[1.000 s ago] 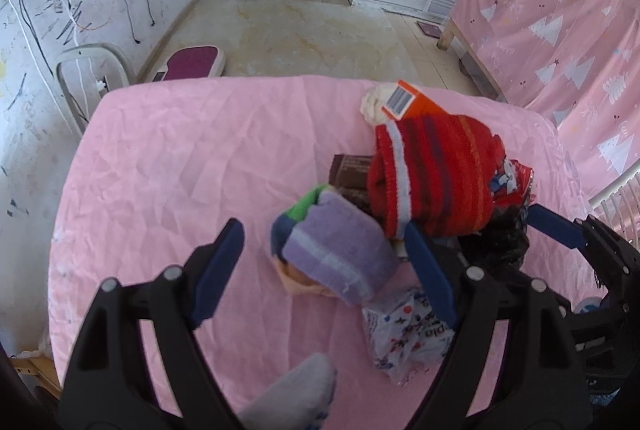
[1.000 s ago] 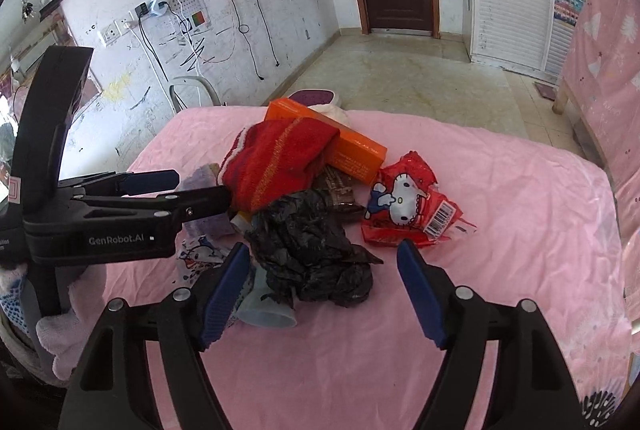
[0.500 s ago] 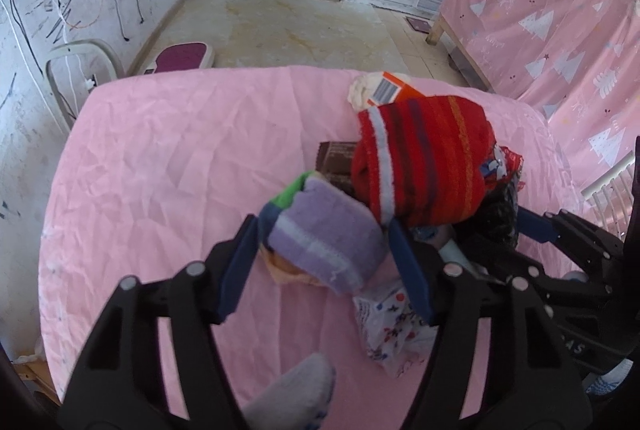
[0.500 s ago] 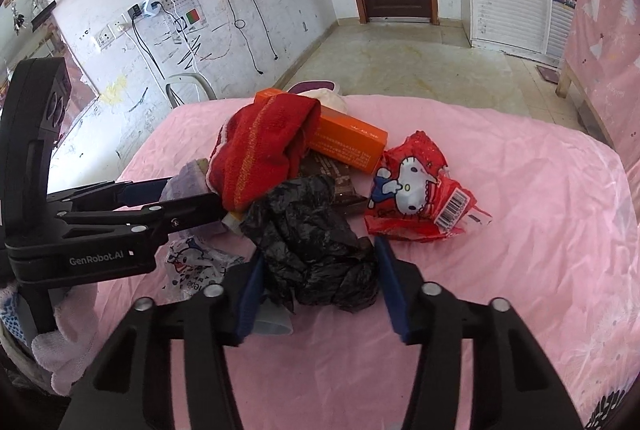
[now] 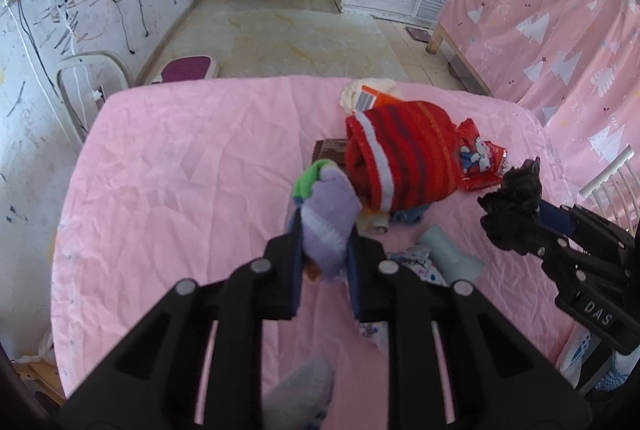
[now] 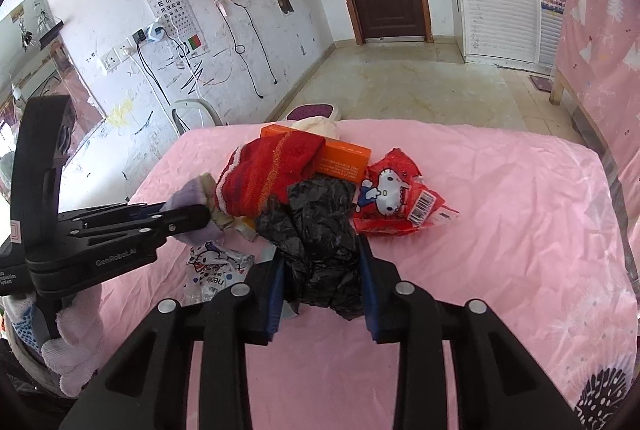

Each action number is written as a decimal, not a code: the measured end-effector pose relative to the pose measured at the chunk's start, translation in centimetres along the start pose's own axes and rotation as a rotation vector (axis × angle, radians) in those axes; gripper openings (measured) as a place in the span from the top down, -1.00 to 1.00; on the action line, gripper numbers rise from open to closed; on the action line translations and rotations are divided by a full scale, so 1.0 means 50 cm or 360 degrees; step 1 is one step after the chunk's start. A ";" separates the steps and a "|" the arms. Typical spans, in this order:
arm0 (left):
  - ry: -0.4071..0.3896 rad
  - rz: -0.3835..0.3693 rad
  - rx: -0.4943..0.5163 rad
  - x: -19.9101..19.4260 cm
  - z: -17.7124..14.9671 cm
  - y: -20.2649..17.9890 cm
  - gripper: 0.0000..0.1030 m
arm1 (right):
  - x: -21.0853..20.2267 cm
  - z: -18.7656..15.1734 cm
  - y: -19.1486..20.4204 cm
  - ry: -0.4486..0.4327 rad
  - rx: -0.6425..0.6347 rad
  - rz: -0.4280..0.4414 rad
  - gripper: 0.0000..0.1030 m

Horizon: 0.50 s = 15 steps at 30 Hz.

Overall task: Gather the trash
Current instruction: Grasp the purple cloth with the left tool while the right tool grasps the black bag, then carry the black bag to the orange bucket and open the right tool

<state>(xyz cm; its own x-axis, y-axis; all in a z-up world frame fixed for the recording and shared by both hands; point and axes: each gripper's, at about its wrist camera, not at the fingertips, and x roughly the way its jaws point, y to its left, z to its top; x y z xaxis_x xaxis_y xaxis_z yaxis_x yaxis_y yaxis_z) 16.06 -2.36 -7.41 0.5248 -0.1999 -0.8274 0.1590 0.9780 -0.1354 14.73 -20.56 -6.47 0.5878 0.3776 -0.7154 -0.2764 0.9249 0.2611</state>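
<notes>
My left gripper is shut on a purple sock with a green cuff and holds it above the pink bed; it also shows in the right wrist view. My right gripper is shut on a crumpled black plastic bag, also seen at the right of the left wrist view. A red Hello Kitty wrapper, an orange box, a white printed wrapper and a pale blue cup lie on the bed.
A red striped knit hat sits over the pile. A brown packet lies behind the sock. A grey sock lies near the bed's front edge. A white chair stands at the far left.
Both grippers closed: the left on the purple sock, the right on the black bag. Both things are lifted off the pile, uncovering the pale blue cup.
</notes>
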 end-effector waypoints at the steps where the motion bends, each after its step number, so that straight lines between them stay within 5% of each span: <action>1: -0.0010 0.0007 0.0000 -0.007 0.001 -0.003 0.68 | -0.006 -0.001 0.000 -0.0010 0.0000 0.0001 0.57; 15: -0.0210 -0.0013 0.0133 -0.137 -0.002 -0.129 0.68 | -0.143 -0.028 -0.047 -0.0232 0.0081 -0.0022 0.57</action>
<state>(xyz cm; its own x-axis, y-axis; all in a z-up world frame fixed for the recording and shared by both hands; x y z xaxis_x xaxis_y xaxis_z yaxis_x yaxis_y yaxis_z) 11.38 -7.27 -0.93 0.6275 -0.2191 -0.7472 0.2299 0.9689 -0.0911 10.12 -25.48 -2.89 0.6963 0.3640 -0.6185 -0.2309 0.9296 0.2871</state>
